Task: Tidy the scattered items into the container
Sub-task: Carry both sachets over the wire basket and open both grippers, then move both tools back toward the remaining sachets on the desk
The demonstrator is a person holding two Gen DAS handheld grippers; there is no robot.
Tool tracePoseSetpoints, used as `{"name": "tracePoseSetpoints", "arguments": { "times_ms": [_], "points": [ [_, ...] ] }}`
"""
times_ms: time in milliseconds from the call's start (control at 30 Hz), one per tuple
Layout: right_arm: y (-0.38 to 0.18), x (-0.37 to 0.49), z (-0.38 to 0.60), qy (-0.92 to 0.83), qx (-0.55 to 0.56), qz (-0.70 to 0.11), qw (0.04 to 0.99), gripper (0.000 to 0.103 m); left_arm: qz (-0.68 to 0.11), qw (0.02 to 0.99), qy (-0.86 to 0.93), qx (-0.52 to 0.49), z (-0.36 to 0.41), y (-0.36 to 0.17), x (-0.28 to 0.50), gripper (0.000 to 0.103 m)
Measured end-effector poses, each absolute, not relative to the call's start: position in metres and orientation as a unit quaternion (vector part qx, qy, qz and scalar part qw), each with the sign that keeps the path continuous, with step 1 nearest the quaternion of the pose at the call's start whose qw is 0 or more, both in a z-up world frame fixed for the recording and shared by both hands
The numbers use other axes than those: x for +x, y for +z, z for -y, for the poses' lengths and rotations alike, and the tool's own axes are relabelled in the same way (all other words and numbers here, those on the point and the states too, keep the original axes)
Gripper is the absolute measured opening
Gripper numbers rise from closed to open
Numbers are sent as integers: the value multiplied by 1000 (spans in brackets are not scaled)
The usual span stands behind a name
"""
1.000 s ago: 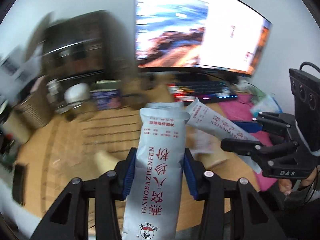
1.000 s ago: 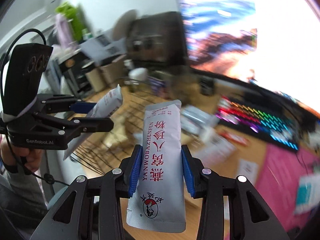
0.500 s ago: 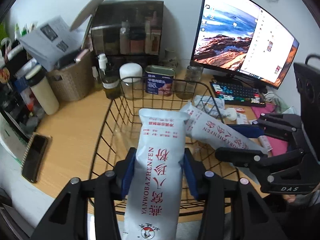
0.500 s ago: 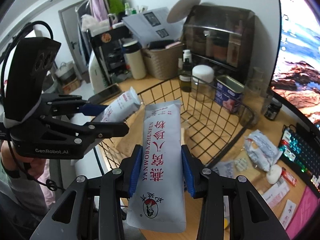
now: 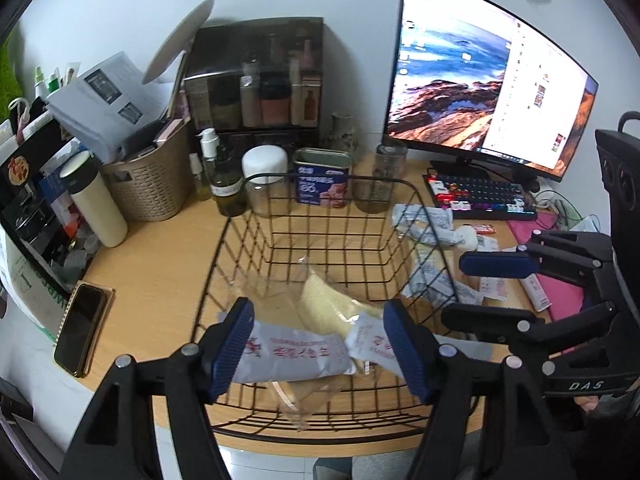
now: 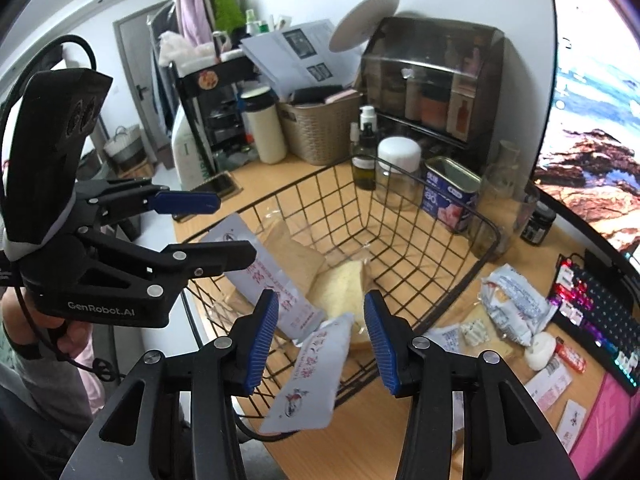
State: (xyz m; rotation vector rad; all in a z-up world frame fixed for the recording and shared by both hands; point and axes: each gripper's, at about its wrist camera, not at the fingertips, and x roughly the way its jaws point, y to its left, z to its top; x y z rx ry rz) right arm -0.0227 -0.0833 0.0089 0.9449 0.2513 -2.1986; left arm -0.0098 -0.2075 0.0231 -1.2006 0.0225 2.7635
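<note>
Nearest to us, the left gripper (image 5: 318, 344) hangs over the near rim of the wire basket (image 5: 320, 178); its jaws are opening, and nothing is pressed between the blue pads. Just below them a grey pouch (image 5: 296, 356) with red print lies flat on the basket floor, on top of clear-wrapped bread slices (image 5: 332, 304).

The right gripper (image 6: 320, 338) is alongside, also above the near rim. Its jaws are opening too — a second grey pouch (image 6: 316, 376) sits between the pads, tilted and slightly blurred, touching neither that we can make out, so we judge it to be dropping free.

Beyond the basket's right wall, on the wooden desk (image 5: 160, 264), we see the things not yet tidied: a crumpled white wrapper (image 6: 516, 304), a small white round thing (image 6: 540, 356), a red sachet (image 6: 572, 356) and several flat packets (image 6: 550, 384). Farther back stand a blue tin (image 5: 322, 178), a clear jar (image 5: 264, 180), a keyboard (image 5: 480, 196) and a monitor (image 5: 480, 92).

The risk we see lies with the second pouch: its lower end hangs close to the near rim, so it may catch on the wire and tip outward off the desk edge. A loose pouch landing on the bread may also slide rather than settle.
</note>
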Motion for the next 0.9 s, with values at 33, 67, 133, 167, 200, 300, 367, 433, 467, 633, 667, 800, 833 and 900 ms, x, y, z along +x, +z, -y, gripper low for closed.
{"name": "tracePoseSetpoints", "arguments": {
  "times_ms": [33, 67, 133, 167, 200, 300, 367, 433, 467, 633, 667, 800, 833, 900],
  "points": [
    [10, -22, 80, -854, 366, -97, 357, 46, -9, 69, 915, -399, 202, 24, -10, 73],
    [11, -21, 74, -858, 365, -95, 350, 46, -10, 72, 914, -399, 198, 24, -11, 73],
    [13, -19, 59, -864, 364, -89, 336, 48, -14, 80, 914, -397, 185, 26, -11, 73],
    [15, -18, 49, -869, 363, -85, 324, 51, -16, 85, 913, -398, 179, 27, -12, 73],
    [16, -17, 39, -874, 361, -81, 314, 52, -18, 89, 913, -398, 173, 27, -12, 73],
    [18, -14, 3, -890, 363, -70, 268, 55, -25, 107, 911, -398, 145, 28, -14, 74],
    [19, -11, -19, -895, 367, -59, 246, 57, -31, 118, 908, -400, 128, 28, -14, 75],
    [19, -6, -40, -900, 371, -52, 223, 59, -36, 128, 907, -400, 107, 27, -14, 75],
    [18, -3, -51, -902, 374, -48, 213, 60, -38, 133, 905, -401, 98, 26, -14, 75],
    [12, 12, -95, -909, 381, -32, 169, 61, -62, 156, 898, -407, 46, 21, -11, 76],
    [10, 15, -106, -909, 384, -27, 162, 62, -66, 160, 896, -410, 38, 19, -11, 76],
    [1, 28, -137, -907, 393, -13, 150, 62, -82, 167, 890, -417, 8, 11, -11, 76],
    [-1, 30, -145, -907, 394, -11, 146, 62, -84, 169, 888, -419, 1, 9, -12, 76],
    [-4, 33, -160, -907, 396, -2, 141, 62, -86, 173, 886, -423, -9, 5, -12, 76]
  ]
}}
